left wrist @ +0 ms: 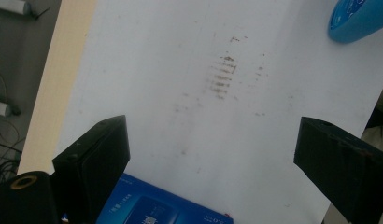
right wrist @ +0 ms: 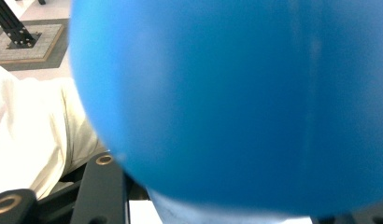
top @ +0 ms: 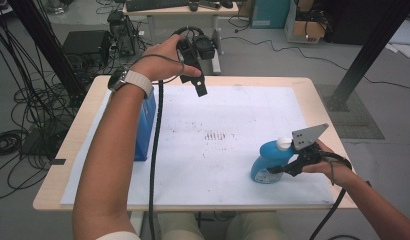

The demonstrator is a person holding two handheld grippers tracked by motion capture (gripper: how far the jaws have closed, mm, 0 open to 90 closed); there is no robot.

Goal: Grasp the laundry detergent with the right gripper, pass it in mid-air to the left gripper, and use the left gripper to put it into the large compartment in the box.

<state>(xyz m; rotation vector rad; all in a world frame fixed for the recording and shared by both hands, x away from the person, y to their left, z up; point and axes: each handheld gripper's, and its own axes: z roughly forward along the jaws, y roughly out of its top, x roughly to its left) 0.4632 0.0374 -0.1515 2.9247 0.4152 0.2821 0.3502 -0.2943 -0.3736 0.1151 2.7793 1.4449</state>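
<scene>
A blue bottle with a white cap stands at the front right of the table, on a white sheet. My right gripper is shut on its body from the right side. In the right gripper view the bottle looms close between the jaws of the right gripper. My left gripper hangs in the air above the table's far left edge, open. Its jaws stand wide apart in the left gripper view with nothing between them. Below it stands a blue box, upright at the left.
The sheet has dark smudges in its middle. The wooden table rim borders it. Cables and black equipment lie on the floor at left, a desk stands behind, and a black frame post rises at right.
</scene>
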